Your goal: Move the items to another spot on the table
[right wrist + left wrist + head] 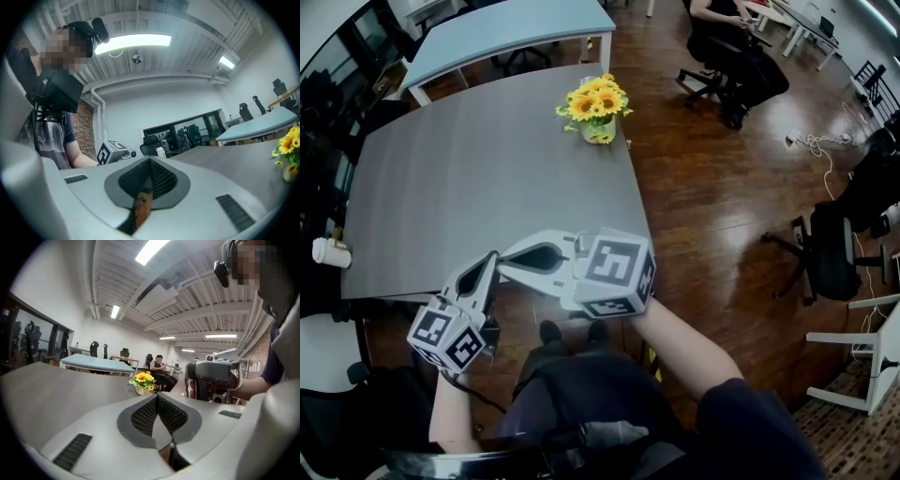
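Standing upright near the far right edge of the grey bench [469, 187]: one pot of yellow flowers [597, 111]. It is well apart from both grippers, which are held at the near edge. Left gripper [157, 398]: jaws pressed together, nothing held. Right gripper [149, 161]: likewise. Paper cup [331, 251] at the bench's left edge.

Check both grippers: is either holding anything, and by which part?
Nothing is held: the left gripper and the right gripper are both shut and empty.
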The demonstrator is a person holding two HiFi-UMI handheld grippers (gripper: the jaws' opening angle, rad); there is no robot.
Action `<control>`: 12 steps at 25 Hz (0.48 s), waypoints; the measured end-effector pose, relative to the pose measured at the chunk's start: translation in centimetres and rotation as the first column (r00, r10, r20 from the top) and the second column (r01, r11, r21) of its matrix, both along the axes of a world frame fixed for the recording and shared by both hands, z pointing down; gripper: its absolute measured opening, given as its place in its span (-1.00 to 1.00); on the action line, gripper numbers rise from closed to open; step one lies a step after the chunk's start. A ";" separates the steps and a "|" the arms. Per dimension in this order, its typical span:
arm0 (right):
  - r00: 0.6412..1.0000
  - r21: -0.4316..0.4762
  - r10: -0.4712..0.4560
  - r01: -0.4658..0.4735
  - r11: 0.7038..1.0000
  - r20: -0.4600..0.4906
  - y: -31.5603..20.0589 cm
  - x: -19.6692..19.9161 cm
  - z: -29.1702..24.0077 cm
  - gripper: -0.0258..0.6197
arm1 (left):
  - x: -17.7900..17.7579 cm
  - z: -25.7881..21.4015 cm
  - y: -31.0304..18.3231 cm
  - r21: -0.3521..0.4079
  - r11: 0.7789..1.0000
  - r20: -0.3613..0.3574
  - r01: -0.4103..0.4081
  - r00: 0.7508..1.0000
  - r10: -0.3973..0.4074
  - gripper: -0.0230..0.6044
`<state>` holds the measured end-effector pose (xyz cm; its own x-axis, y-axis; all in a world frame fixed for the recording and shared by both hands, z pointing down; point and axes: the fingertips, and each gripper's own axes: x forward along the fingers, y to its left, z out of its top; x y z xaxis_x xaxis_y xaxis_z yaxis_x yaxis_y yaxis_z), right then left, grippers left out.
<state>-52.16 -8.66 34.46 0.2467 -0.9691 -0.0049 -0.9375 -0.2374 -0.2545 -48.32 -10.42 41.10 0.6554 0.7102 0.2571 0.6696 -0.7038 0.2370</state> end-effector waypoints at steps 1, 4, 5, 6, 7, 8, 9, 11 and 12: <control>1.000 0.000 0.009 -0.009 1.000 0.003 0.3 0.1 0.0 -0.99 | 0.1 0.0 0.6 -0.003 1.000 0.003 -0.016 1.000 0.016 -0.87; 0.999 -0.015 0.039 -0.039 0.999 -0.002 1.2 0.8 -0.1 -0.99 | 0.9 -0.4 2.3 -0.013 0.998 -0.008 -0.068 0.998 0.068 -0.87; 0.999 -0.024 0.053 -0.053 0.998 -0.005 1.5 1.1 -0.3 -0.99 | 1.2 -0.7 2.9 -0.012 0.996 -0.018 -0.088 0.996 0.088 -0.87; 0.997 -0.032 0.071 -0.071 0.997 -0.006 1.9 1.5 -0.5 -0.99 | 1.4 -1.0 3.5 -0.012 0.994 -0.027 -0.110 0.994 0.109 -0.87; 0.996 -0.042 0.093 -0.093 0.995 -0.006 2.3 1.8 -0.8 -0.99 | 1.8 -1.2 4.2 -0.017 0.991 -0.032 -0.133 0.991 0.132 -0.87; 0.993 -0.054 0.116 -0.116 0.992 -0.004 2.8 2.0 -0.9 -0.99 | 2.1 -1.4 4.9 -0.031 0.987 -0.032 -0.157 0.987 0.156 -0.87; 0.990 -0.069 0.141 -0.141 0.988 -0.003 3.4 2.2 -1.0 -0.99 | 2.3 -1.5 5.6 -0.054 0.982 -0.027 -0.178 0.984 0.177 -0.87; 0.981 -0.097 0.194 -0.193 0.976 -0.003 4.5 2.7 -1.0 -0.99 | 2.8 -1.5 6.7 -0.105 0.971 -0.016 -0.216 0.976 0.215 -0.87; 0.975 -0.104 0.220 -0.220 0.970 -0.005 4.9 3.0 -1.0 -0.99 | 3.0 -1.4 7.2 -0.124 0.964 -0.011 -0.235 0.972 0.235 -0.87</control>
<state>-49.19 -3.72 33.41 0.4535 -0.8862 0.0950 -0.8576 -0.4629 -0.2239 -45.30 -3.25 39.72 0.4654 0.8706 0.1598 0.8119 -0.4918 0.3145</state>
